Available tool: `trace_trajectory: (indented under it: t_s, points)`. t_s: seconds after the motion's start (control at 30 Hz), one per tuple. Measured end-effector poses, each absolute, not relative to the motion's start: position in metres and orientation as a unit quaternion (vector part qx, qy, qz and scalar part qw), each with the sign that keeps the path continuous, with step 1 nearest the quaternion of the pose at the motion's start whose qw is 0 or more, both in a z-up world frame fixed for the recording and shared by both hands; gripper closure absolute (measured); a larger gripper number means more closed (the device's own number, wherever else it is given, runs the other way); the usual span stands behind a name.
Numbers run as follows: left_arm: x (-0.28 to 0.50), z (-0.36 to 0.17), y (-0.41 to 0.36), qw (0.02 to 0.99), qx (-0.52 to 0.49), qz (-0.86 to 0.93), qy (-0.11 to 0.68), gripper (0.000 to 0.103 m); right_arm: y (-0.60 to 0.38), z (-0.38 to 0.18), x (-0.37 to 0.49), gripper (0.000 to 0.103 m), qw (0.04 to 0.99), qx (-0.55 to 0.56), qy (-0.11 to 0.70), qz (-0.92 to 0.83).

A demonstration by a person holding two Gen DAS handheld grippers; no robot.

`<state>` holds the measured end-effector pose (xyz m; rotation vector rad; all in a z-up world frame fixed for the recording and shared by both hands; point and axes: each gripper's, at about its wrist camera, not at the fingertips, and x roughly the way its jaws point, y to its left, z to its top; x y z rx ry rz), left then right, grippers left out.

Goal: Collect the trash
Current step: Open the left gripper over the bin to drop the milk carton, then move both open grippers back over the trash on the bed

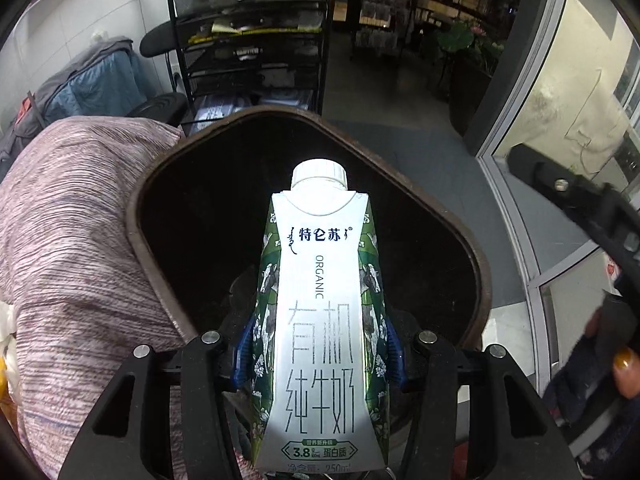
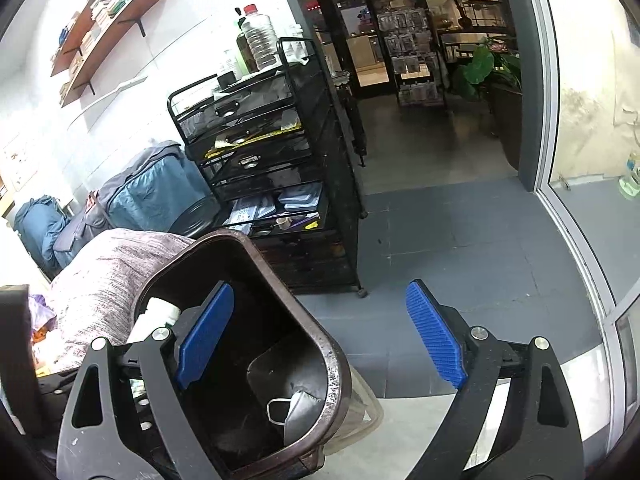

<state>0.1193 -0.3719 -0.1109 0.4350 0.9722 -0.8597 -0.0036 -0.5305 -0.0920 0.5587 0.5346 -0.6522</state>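
Grey floor tiles [image 2: 460, 232] surround the bin [image 1: 476, 280]; left gripper [image 1: 320, 356] clamps the carton [image 1: 320, 320], right gripper [image 2: 320, 332] gapes.

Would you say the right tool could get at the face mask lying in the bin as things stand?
Probably yes: the right tool is open and empty, the bin has no lid, and the mask lies uncovered near its rim.

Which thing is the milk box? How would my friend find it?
Find the big dark brown trash bin beside the pinkish striped cushion. Right over the bin's opening, the left tool grips the milk carton between its blue pads. It is the only tall white-and-green box, with a white screw cap, cow pictures and the word ORGANIC.
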Motion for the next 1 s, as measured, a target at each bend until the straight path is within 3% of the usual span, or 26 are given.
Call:
trace_trajectory:
  t_s: [0.1, 0.2, 0.23, 0.43, 1.0]
  points:
    - [0.121, -0.113, -0.372, 0.776, 0.200, -0.393, 0.451, 0.051, -0.532, -0.093, -0.003, 0.015, 0.874, 0.269, 0.257, -0.314]
    - [0.120, -0.109, -0.368, 0.786, 0.199, -0.389, 0.438, 0.029, -0.535, -0.094, -0.004, 0.015, 0.872, 0.271, 0.257, -0.315]
    - [0.118, -0.108, -0.367, 0.790, 0.200, -0.386, 0.432, 0.026, -0.534, -0.094, -0.004, 0.015, 0.872, 0.271, 0.257, -0.315]
    - [0.109, -0.088, -0.357, 0.807, 0.200, -0.390, 0.396, 0.016, -0.531, -0.093, 0.000, 0.012, 0.877, 0.267, 0.255, -0.308]
    - [0.082, -0.026, -0.278, 0.860, 0.154, -0.363, 0.322, 0.007, -0.482, -0.074, 0.024, 0.011, 0.911, 0.241, 0.250, -0.223]
